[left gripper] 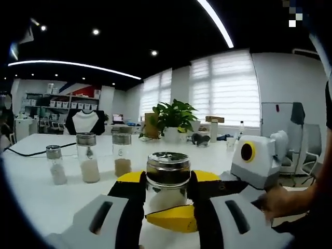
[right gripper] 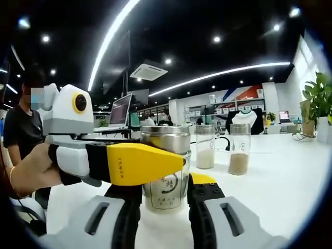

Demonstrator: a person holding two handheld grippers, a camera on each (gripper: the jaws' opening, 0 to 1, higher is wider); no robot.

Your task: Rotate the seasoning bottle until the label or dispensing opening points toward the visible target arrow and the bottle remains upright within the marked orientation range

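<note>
Open office, dark ceiling with strip lights, blinds on the far windows. White bench (left gripper: 31,187) carries three glass shaker jars in a row: a small one (left gripper: 55,165), a taller one with white contents (left gripper: 87,157), and one with brown contents (left gripper: 122,153). A potted plant (left gripper: 174,120) stands further back.

Seasoning bottle (left gripper: 167,181), metal-capped, stands upright on the bench close in front. Left tool (left gripper: 167,194) is clenched on it, a jaw pressing each side of the glass. In the right gripper view, the right tool (right gripper: 165,194) has its jaws either side of the bottle's base; whether they grip is unclear. A hand (left gripper: 280,201) holds the right tool.
</note>
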